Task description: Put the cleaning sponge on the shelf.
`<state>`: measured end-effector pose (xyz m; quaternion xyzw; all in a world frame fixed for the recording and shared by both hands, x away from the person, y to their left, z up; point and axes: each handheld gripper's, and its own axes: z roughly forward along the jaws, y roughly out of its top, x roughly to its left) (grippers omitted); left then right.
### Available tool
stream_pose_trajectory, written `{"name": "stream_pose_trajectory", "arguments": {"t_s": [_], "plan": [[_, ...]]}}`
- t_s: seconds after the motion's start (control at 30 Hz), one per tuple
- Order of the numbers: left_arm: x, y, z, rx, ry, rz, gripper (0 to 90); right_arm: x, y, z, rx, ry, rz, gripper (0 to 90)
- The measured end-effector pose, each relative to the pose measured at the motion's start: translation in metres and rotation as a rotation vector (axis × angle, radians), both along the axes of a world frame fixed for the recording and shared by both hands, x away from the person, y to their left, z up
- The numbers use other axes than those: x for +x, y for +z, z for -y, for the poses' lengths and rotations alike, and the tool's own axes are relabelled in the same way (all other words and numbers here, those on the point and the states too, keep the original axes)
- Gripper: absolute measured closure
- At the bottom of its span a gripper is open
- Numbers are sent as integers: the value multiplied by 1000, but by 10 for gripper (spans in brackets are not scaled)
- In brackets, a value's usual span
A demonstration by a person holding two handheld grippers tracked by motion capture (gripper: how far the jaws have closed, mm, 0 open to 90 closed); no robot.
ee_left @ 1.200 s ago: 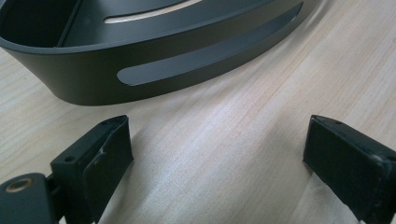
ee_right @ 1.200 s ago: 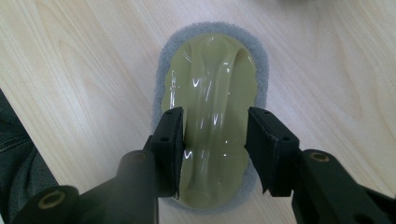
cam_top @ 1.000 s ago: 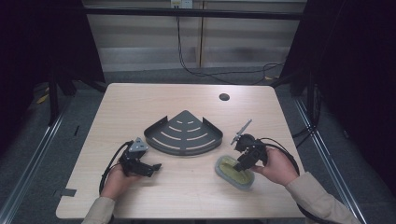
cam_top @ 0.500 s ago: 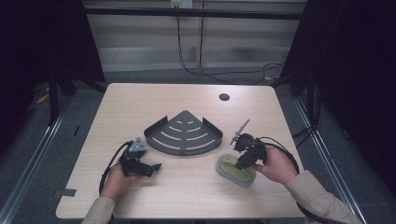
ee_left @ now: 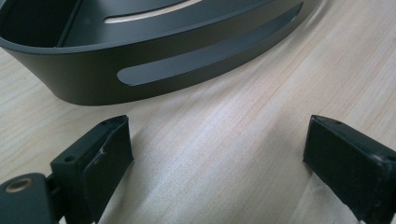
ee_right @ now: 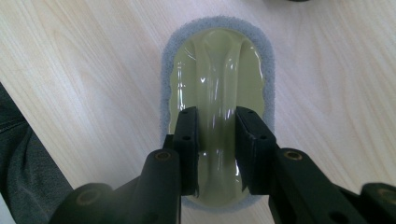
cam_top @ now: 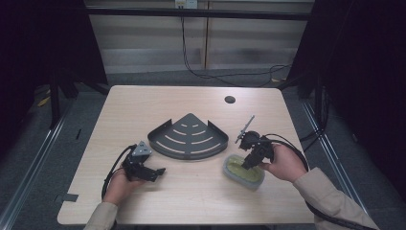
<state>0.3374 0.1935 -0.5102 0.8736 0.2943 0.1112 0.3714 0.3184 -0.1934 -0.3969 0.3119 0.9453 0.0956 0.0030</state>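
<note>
The right gripper point(cam_top: 247, 164), lower right of the high view, angles down, jaws just closed onto the scrubber's point(ee_right: 217, 70) raised handle ridge. The left gripper point(cam_top: 155, 171), lower left, rests level, jaws wide apart and holding nothing, beside the corner rack point(ee_left: 154, 65).

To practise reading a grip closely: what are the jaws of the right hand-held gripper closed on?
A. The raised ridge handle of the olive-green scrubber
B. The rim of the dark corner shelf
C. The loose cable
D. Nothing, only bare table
A: in the right gripper view, the right hand-held gripper has its jaws pressed on either side of the scrubber's central ridge.
</note>
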Motion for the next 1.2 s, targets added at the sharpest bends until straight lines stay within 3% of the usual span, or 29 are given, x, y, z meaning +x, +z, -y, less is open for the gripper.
{"name": "stream_pose_trajectory", "arguments": {"t_s": [0.5,1.2], "plan": [[0,0,0,0,0,0,74,12,21,-5,-12,1,9,716],[0,0,0,-2,2,5,74,35,46,-15,-40,-21,59,716]]}}
